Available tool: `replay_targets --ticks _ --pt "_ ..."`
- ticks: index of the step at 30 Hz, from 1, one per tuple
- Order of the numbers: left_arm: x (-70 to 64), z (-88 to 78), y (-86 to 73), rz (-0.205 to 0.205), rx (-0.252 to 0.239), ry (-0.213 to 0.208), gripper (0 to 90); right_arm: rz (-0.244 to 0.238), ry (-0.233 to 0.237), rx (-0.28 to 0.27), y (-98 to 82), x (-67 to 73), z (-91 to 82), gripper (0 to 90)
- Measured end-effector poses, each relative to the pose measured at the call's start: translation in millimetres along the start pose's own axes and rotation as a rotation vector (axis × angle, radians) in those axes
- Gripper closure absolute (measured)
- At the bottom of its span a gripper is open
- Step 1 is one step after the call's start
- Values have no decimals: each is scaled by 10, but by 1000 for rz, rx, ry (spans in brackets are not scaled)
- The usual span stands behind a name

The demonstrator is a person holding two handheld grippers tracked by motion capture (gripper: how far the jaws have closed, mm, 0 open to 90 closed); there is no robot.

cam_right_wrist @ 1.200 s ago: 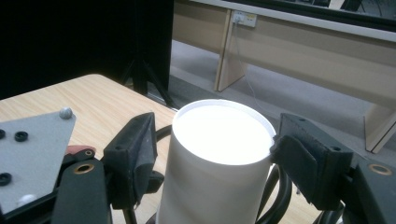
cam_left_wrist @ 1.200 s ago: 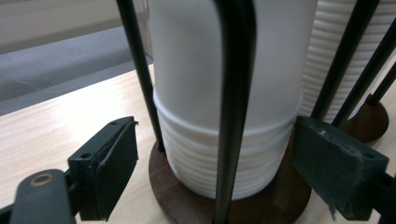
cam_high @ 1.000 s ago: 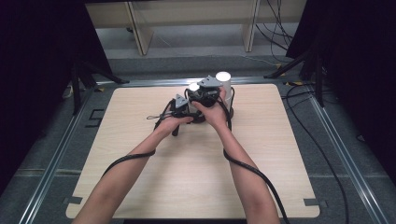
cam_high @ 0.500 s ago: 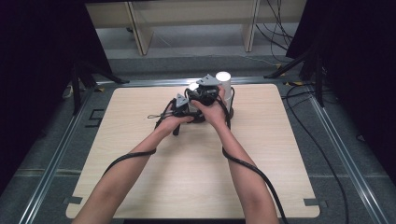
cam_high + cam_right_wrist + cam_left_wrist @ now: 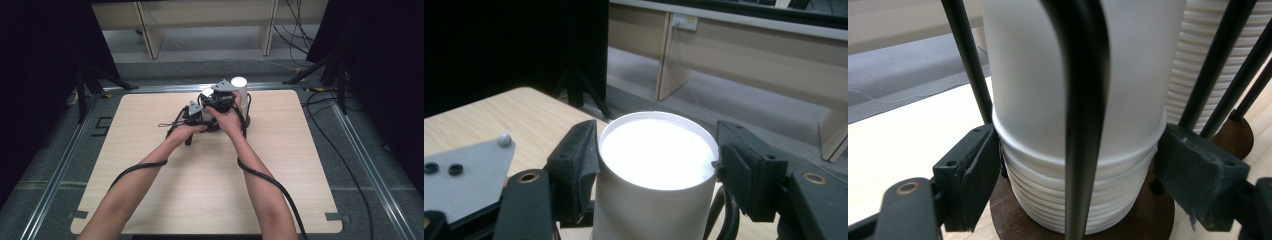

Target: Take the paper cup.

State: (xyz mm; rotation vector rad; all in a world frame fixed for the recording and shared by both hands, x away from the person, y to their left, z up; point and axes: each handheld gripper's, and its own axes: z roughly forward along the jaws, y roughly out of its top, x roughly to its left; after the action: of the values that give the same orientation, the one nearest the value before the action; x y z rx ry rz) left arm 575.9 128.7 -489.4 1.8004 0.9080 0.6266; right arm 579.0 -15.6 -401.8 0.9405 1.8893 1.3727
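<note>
A stack of white cups (image 5: pixel 1073 100) stands upside down on a round brown base (image 5: pixel 1148 225), caged by black rods (image 5: pixel 1083 115). My left gripper (image 5: pixel 1078 165) sits low on that stack. Its jaws have just been closing, and both pads (image 5: pixel 973 175) now press on the ribbed rims. My right gripper (image 5: pixel 656 160) has also just been closing and is shut on the top cup (image 5: pixel 659 150) of the stack. In the high view, both grippers (image 5: pixel 200 111) (image 5: pixel 214 97) meet at the holder near the table's far middle. A second stack (image 5: pixel 238 82) rises beside them.
The wooden table (image 5: pixel 150 200) reaches from the holder to the near edge, with both forearms and trailing cables across it. Dark curtains and stands flank the table, and shelving legs (image 5: pixel 150 35) stand beyond the far edge.
</note>
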Motion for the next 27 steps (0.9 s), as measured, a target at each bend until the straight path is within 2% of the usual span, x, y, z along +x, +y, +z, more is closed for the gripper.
replay_targets --ticks 3,6,15,16,19,23,27 --pt "0 0 2 -1 1 0 191 -2 2 -22 41 -3 -21 363" --pt "1 -1 3 2 3 -1 191 -6 2 -13 60 -2 -37 363" --pt "-1 -8 -2 21 7 4 193 -5 -4 -51 156 -12 -98 364" --pt "0 -10 -2 22 8 4 193 5 1 -41 172 -7 -119 364" --pt "-3 -9 -2 19 5 4 194 5 -3 -68 215 -12 -145 365" --pt "4 -11 -2 23 11 2 194 18 2 -59 264 -4 -180 365" --pt "-3 -5 -7 21 3 5 194 10 -1 -69 282 -14 -191 365"
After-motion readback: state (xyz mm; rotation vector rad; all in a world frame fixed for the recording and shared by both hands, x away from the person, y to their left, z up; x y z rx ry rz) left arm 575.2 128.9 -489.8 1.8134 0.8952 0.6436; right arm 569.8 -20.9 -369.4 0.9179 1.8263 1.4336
